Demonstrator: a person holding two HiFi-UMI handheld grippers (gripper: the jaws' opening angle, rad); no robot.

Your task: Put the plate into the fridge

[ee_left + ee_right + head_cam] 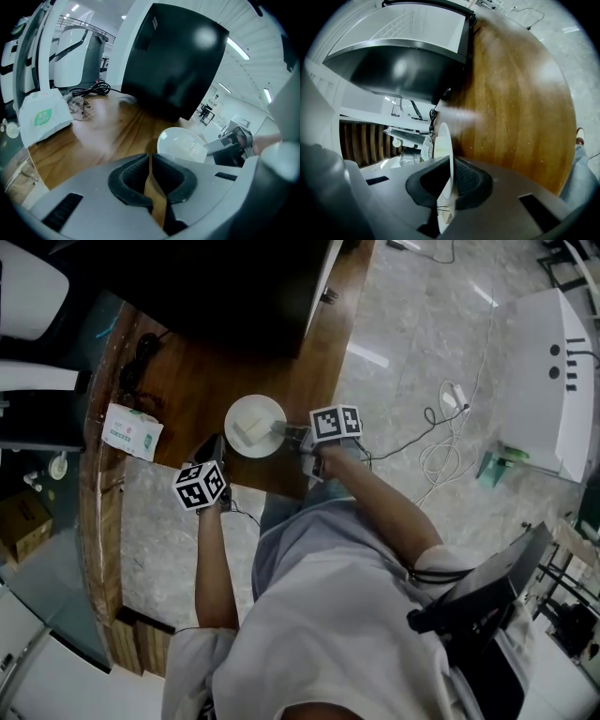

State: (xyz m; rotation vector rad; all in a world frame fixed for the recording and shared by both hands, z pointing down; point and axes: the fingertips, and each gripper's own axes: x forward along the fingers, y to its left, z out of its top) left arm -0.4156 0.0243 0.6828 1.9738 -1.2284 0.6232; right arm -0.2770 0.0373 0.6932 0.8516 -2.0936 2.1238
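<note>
A white plate with a pale piece of food on it is at the wooden table's near edge. My right gripper is shut on the plate's right rim. In the right gripper view the plate stands edge-on between the pads of that gripper. My left gripper hovers just left of the plate, shut with nothing in it. From the left gripper the plate lies ahead to the right. The black fridge stands at the table's back, door shut.
A white and green tissue packet lies on the table's left, with a coil of black cable behind it. White cables trail over the marble floor on the right, near a white machine.
</note>
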